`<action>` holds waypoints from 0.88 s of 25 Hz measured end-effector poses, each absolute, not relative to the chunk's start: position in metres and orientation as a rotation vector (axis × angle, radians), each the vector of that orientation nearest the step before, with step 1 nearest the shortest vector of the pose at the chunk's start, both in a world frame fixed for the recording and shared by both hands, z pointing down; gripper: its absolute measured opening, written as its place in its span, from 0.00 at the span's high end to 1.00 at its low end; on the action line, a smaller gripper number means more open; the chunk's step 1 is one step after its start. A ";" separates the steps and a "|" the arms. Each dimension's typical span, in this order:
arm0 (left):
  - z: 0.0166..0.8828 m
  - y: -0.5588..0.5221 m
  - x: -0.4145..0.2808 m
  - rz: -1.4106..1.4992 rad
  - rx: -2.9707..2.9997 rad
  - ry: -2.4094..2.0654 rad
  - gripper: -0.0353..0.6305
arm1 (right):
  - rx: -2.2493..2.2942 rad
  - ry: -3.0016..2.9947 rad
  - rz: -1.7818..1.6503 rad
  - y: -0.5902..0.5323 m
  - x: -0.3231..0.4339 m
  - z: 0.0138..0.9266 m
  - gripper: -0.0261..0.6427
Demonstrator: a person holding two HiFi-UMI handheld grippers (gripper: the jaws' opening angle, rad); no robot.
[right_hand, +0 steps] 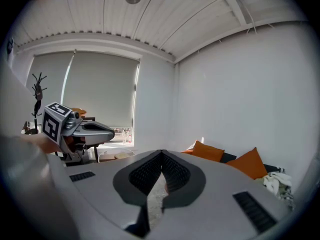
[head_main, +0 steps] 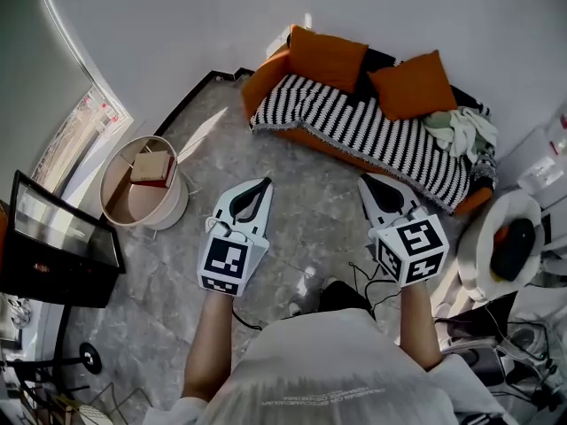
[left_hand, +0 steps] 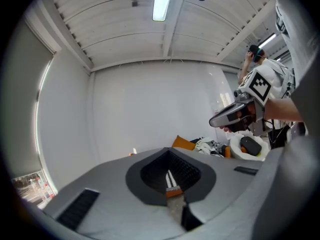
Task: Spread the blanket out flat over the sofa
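— Worn?
— White short-sleeved shirt [head_main: 328, 370], with a faint grey line across it, possibly lettering; too small to read.
— Above the shirt?
— Left gripper [head_main: 263, 184] and right gripper [head_main: 368, 181]: pale grey pointed shells with black ribbed jaw linings. Each bears a white cube with black square markers.

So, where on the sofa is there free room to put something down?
The blanket is bare from the orange end of the sofa to the clothes; the floor in front is bare too. The end with clothes is crowded.

Blanket [head_main: 372, 131] black-white striped; sofa [head_main: 264, 80], cushions [head_main: 328, 57] orange; floor [head_main: 292, 211] grey, perhaps marbled.
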State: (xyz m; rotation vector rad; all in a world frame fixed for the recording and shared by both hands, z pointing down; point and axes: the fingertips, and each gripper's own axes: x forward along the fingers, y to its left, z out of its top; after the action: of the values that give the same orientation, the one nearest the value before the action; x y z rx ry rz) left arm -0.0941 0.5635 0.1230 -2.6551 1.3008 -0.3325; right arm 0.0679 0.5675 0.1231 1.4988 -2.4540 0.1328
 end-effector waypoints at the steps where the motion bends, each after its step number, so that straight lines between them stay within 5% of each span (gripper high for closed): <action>1: 0.125 0.563 -0.096 -0.338 -2.653 1.301 0.93 | 1.500 -2.454 0.133 0.566 0.066 0.124 0.96; 22: 0.148 0.449 -0.101 -0.403 -2.655 1.367 0.93 | 1.470 -2.480 0.194 0.446 0.070 0.144 0.96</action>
State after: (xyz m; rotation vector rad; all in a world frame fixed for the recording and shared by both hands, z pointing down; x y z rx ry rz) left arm -0.1006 0.4493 0.1485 -2.6552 1.3670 -0.4034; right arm 0.0697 0.4459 0.1444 1.4700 -2.4797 0.1941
